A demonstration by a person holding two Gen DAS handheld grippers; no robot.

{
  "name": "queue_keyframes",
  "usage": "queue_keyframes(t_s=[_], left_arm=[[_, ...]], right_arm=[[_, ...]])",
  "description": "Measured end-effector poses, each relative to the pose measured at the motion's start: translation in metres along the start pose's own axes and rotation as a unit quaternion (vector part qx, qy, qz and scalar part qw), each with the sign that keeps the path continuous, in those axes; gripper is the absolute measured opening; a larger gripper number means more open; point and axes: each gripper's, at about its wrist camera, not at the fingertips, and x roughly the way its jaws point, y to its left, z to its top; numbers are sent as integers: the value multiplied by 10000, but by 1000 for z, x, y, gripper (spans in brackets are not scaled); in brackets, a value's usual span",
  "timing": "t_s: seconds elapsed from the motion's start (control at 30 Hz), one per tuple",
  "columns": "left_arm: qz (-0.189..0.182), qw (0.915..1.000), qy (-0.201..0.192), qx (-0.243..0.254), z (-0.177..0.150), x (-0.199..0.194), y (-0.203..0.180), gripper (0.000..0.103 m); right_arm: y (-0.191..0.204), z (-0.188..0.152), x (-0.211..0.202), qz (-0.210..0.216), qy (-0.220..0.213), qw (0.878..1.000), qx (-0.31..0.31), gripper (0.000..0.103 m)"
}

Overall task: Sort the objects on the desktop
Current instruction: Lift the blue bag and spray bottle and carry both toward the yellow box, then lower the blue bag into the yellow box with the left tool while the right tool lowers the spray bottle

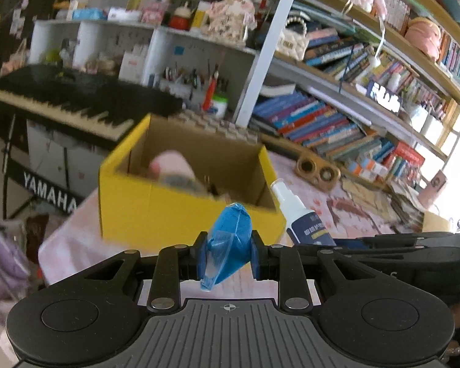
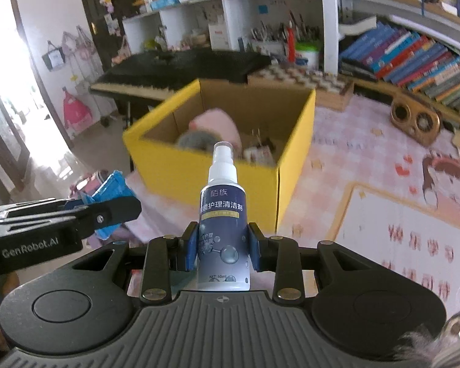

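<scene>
Each handheld black plastic two-finger gripper (image 1: 228,256) carries a grey ribbed central plate flanked by two round black discs, with silver rivets on its linkage bars and blue pads (image 2: 192,250) on the fingers — the left gripper's (image 2: 107,211) side reads "GenRobot.AI" in white lettering.

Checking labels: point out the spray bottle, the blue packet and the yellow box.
spray bottle (image 2: 223,230), right wrist view, dark label.
blue packet (image 1: 230,239), left wrist view, its middle.
yellow box (image 2: 199,178), right wrist view, front wall.
</scene>
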Motion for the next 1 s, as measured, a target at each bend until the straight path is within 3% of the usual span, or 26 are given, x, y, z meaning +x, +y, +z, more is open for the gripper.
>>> queue_keyframes(t_s=[0.43, 0.6, 1.0], left_arm=[[538, 9961, -692, 136, 69, 64, -3, 25], [668, 9968, -319, 308, 71, 102, -5, 25], [571, 9948, 668, 521, 49, 158, -12, 25]], right_arm=[[-36, 106, 48, 102, -817, 9964, -216, 31], [-50, 130, 70, 55, -954, 9947, -386, 31], [-58, 141, 128, 285, -401, 9960, -740, 31]])
